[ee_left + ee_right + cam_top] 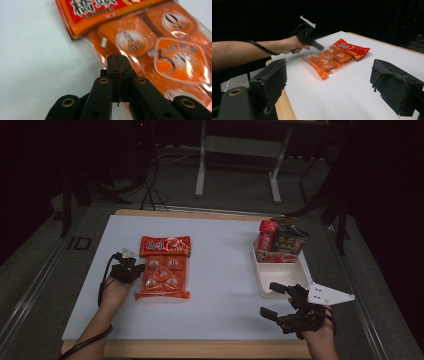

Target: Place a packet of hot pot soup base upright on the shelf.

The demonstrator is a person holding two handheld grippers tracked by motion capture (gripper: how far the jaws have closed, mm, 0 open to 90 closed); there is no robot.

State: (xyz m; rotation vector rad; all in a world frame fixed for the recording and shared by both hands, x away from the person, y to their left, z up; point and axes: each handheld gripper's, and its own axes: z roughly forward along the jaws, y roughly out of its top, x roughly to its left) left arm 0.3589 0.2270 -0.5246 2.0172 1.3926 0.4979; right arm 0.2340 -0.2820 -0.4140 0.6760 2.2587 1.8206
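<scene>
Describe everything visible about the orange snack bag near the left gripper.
The orange snack bag is a clear glossy plastic pack with a red printed header at its far end and several orange, individually wrapped pieces showing through. It lies flat on the white table, left of centre, lengthwise away from the person. The left gripper, jaws shut, sits at the bag's left edge; whether plastic is pinched between them cannot be told.
</scene>
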